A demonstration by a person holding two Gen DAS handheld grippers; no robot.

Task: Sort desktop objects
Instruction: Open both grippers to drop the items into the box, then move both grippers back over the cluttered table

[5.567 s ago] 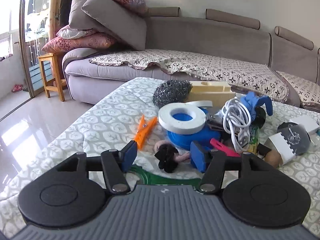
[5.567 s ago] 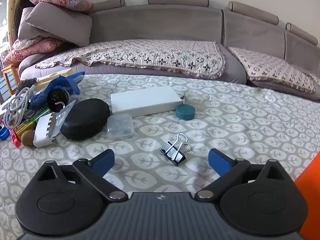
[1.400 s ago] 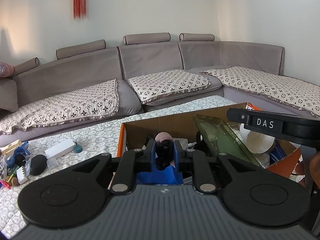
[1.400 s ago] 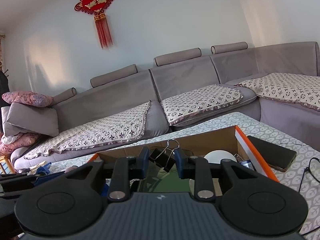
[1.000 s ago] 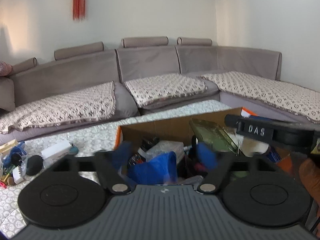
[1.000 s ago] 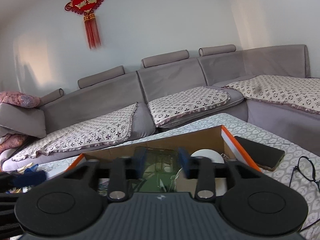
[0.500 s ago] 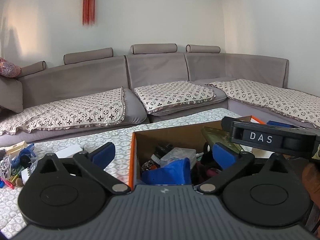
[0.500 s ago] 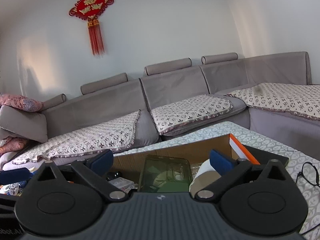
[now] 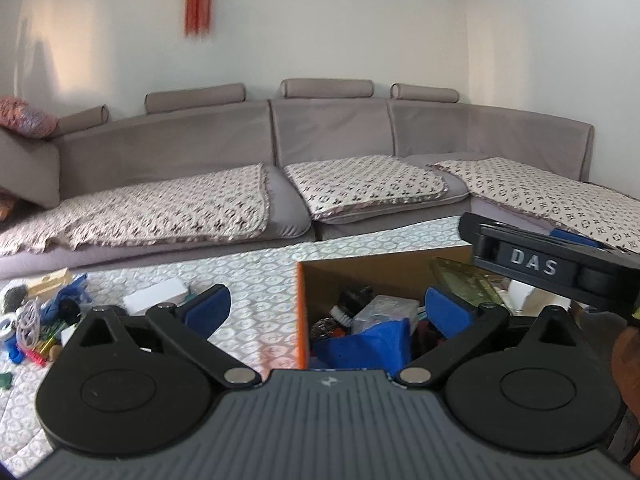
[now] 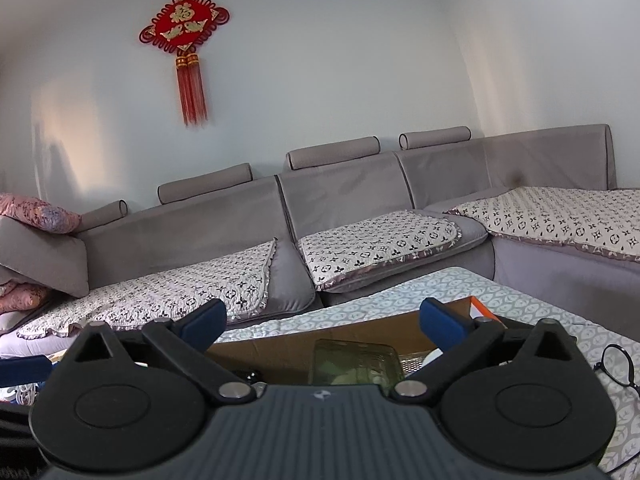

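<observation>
Left wrist view is showing your left tongs [image 9: 326,306] spread wide with nothing between them, having just been opening above the cardboard box [image 9: 380,270]; your right tongs [image 10: 322,320] are likewise spread and empty over the same box. Swinging back carelessly, you are risking clipping the box's orange edge or the other tool. Farther off, the remaining clutter [image 9: 38,320] is waiting tangled on the surface [image 9: 256,276], so a cord could be dragging neighbours along.

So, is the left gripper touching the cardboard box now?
Apart. In the left wrist view, the left gripper hangs open above the cardboard box, both pads clear of it.
</observation>
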